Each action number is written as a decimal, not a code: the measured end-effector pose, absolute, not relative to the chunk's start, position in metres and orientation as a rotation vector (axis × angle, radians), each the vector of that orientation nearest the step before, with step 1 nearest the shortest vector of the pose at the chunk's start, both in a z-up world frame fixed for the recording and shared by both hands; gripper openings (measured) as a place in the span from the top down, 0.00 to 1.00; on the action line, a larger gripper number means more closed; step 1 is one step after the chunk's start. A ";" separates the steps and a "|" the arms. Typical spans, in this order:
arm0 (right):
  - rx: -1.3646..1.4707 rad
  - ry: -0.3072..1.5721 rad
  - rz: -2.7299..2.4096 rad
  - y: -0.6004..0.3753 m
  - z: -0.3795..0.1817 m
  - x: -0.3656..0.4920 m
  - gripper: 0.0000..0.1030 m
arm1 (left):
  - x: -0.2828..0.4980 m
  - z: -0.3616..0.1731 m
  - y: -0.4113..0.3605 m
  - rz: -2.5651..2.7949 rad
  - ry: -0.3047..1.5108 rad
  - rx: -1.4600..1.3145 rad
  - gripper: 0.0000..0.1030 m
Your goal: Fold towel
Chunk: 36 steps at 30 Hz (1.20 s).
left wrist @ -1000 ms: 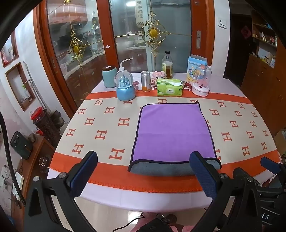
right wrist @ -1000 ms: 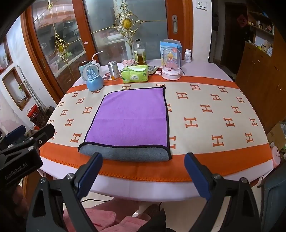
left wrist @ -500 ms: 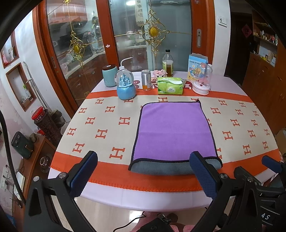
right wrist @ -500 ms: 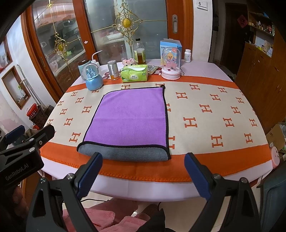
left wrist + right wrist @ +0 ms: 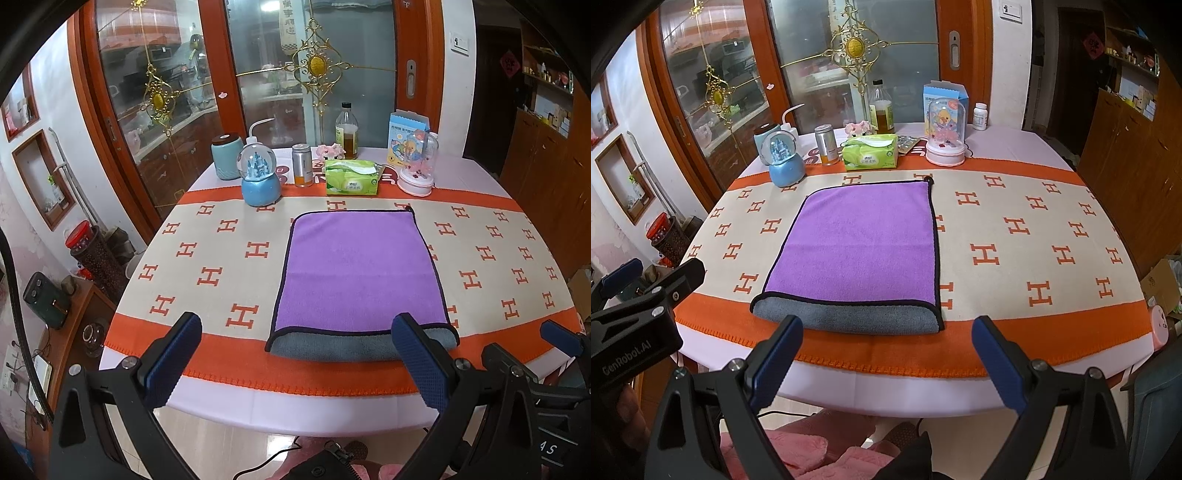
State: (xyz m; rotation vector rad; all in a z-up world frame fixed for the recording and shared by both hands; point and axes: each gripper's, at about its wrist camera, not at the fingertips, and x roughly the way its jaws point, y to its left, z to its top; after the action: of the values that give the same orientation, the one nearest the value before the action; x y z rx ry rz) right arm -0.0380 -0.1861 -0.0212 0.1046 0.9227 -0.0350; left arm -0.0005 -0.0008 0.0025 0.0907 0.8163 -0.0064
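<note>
Near the front edge of the table (image 5: 229,406), just left of its middle, the towel (image 5: 358,269) lies flat on the orange-and-cream cloth (image 5: 1034,236), purple face up. It looks folded over once already, with a grey band showing along the side nearest the front edge and a dark binding round the rest. Both tools hang off the front edge, short of the fabric. The left gripper (image 5: 295,365) has its jaws spread wide and holds nothing, and the right gripper (image 5: 886,362) is likewise wide apart and empty.

To my eye the step in hand is reaching in for the next fold. Doing it well likely means pinching two corners of one side, catching both layers at the binding so the under layer does not slide out, then lifting low and laying edge on edge. A fold carried toward the back edge wants care: the snow globe (image 5: 260,179), the tin can (image 5: 303,165), the tissue pack (image 5: 352,178) and the pink dome toy (image 5: 417,168) stand in a row there, near the towel's far side. Lifting only the cloth's own surface by mistake would drag them.
</note>
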 end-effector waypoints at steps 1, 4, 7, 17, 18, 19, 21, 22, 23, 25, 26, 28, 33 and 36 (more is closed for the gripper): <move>0.105 0.922 -0.034 -0.187 -0.021 -0.038 0.09 | 0.000 0.003 -0.001 -0.006 0.817 0.091 0.01; 0.105 0.922 -0.035 -0.187 -0.021 -0.038 0.09 | -0.003 0.001 0.001 -0.001 0.818 0.086 0.01; 0.105 0.921 -0.036 -0.187 -0.021 -0.039 0.09 | -0.005 0.000 0.002 0.002 0.815 0.085 0.01; 0.102 0.919 -0.034 -0.187 -0.021 -0.039 0.09 | -0.009 0.000 0.005 0.004 0.827 0.070 0.01; 0.101 0.919 -0.033 -0.187 -0.021 -0.039 0.09 | -0.009 0.000 0.005 0.004 0.826 0.071 0.01; 0.101 0.919 -0.032 -0.187 -0.021 -0.039 0.09 | -0.010 0.000 0.005 0.005 0.825 0.070 0.01; 0.091 0.918 -0.027 -0.184 -0.019 -0.042 0.09 | -0.010 0.000 0.006 0.006 0.826 0.068 0.01; 0.088 0.917 -0.026 -0.185 -0.018 -0.042 0.09 | -0.010 0.000 0.006 0.006 0.826 0.069 0.01; 0.086 0.917 -0.025 -0.185 -0.018 -0.043 0.09 | -0.010 0.000 0.006 0.006 0.826 0.069 0.01; 0.081 0.916 -0.023 -0.185 -0.018 -0.044 0.09 | -0.012 0.000 0.006 0.008 0.827 0.063 0.01; 0.080 0.915 -0.023 -0.185 -0.018 -0.044 0.09 | -0.013 0.000 0.006 0.008 0.828 0.061 0.01; 0.079 0.915 -0.023 -0.185 -0.018 -0.044 0.09 | -0.013 0.000 0.006 0.006 0.826 0.061 0.01; 0.067 0.912 -0.015 -0.189 -0.018 -0.051 0.09 | -0.017 -0.001 0.003 -0.003 0.825 0.057 0.01; 0.066 0.911 -0.013 -0.190 -0.018 -0.054 0.09 | -0.021 -0.003 -0.002 -0.008 0.831 0.063 0.01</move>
State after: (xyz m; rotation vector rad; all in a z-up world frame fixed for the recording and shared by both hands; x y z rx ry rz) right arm -0.0537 -0.1903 -0.0182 0.0663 0.9109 -0.0133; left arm -0.0208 -0.0015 -0.0033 0.0629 0.8309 -0.0079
